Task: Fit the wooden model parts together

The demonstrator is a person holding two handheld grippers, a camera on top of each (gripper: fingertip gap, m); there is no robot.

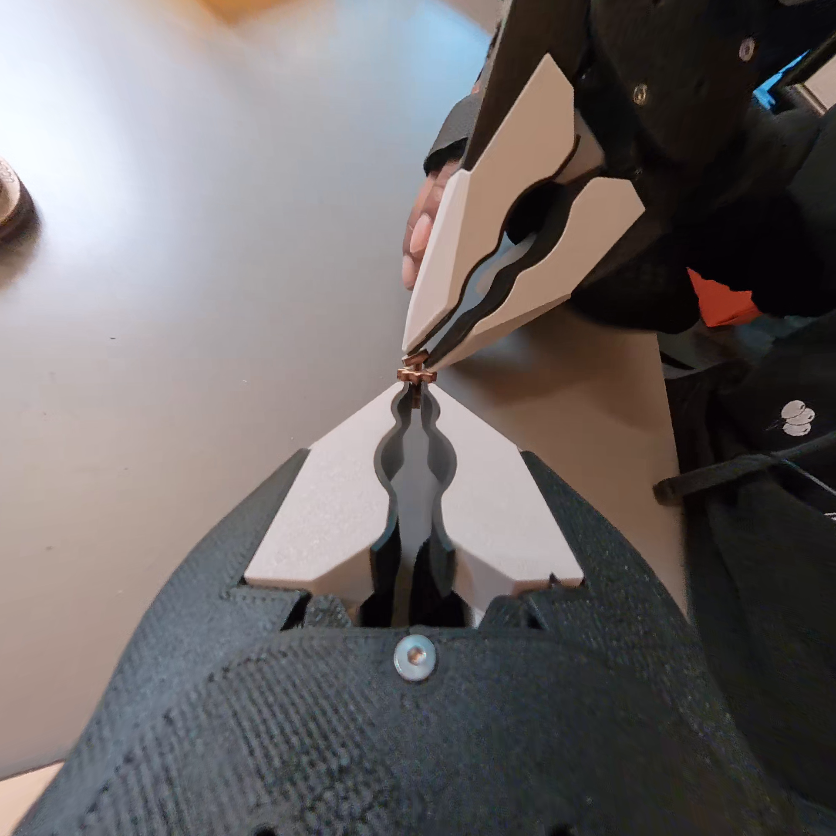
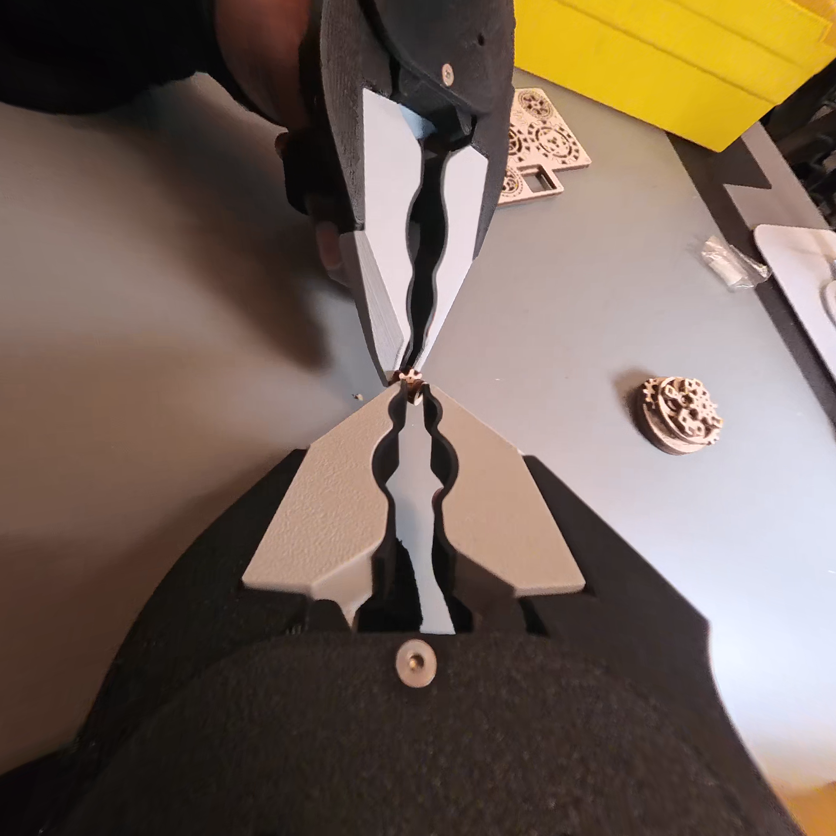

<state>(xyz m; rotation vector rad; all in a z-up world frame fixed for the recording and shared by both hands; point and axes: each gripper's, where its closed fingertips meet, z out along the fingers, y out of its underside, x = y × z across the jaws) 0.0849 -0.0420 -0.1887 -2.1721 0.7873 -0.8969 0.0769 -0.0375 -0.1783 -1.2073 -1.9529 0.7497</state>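
Observation:
In the left wrist view my left gripper [image 1: 414,390] is shut on a small wooden peg [image 1: 414,400] above the grey table [image 1: 203,271]. A tiny wooden gear [image 1: 416,374] sits at the peg's far end. My right gripper [image 1: 418,357] comes in from the upper right, shut on another small wooden piece [image 1: 415,361] that touches the gear. In the right wrist view my right gripper [image 2: 411,390] is shut on its wooden piece [image 2: 414,394], and the left gripper [image 2: 407,367] meets it tip to tip at the gear [image 2: 410,374]. The joint itself is too small to make out.
An assembled wooden gear model [image 2: 681,418] lies on the table to the right. A laser-cut wooden sheet [image 2: 540,144] lies behind the left gripper. A yellow box [image 2: 656,59] stands at the back right. A clear plastic bag [image 2: 733,264] and a white tray [image 2: 800,280] lie by the right edge. From either gripper's tips it is about 15 cm to the assembled wooden gear model [image 2: 681,418].

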